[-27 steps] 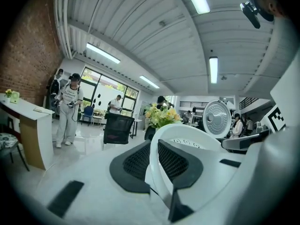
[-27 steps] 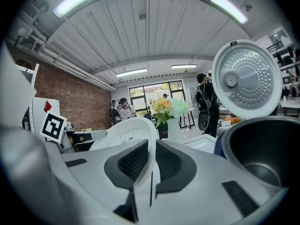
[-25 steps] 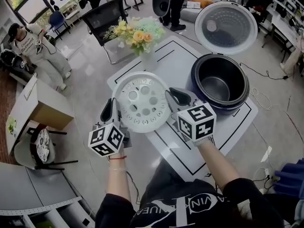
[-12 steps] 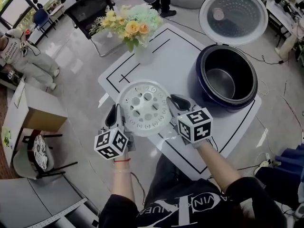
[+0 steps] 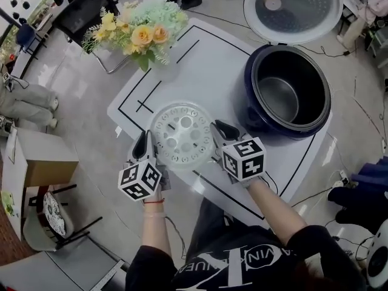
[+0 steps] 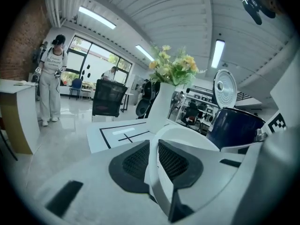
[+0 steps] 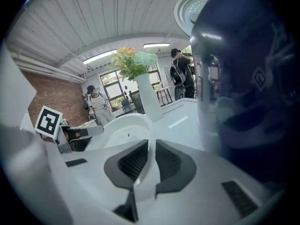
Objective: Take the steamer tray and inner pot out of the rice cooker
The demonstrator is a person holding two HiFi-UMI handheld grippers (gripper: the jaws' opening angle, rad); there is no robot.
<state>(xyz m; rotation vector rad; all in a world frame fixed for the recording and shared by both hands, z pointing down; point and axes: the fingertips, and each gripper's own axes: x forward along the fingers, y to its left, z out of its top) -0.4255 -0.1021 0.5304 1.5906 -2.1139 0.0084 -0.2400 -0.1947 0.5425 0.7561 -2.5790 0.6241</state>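
The white round steamer tray (image 5: 180, 134), pierced with holes, hangs level just above the white table (image 5: 206, 71) near its front left corner. My left gripper (image 5: 145, 149) is shut on the tray's left rim (image 6: 159, 149), and my right gripper (image 5: 217, 136) is shut on its right rim (image 7: 149, 146). The dark blue rice cooker (image 5: 290, 96) stands to the right with its lid (image 5: 293, 8) swung open. The dark inner pot (image 5: 285, 93) sits inside it. In the right gripper view the cooker's blue wall (image 7: 248, 78) fills the right side.
A white vase with yellow and pale green flowers (image 5: 142, 35) stands at the table's back left. Black lines mark the tabletop. A black chair (image 5: 91, 11) is beyond the table, a cardboard box (image 5: 36, 156) on the floor to the left. A cable (image 5: 364, 111) trails right of the table.
Both grippers have come down and toward me with the steamer tray between them. The tray now sits lower, close to the tabletop. The grip on both rims is unchanged.
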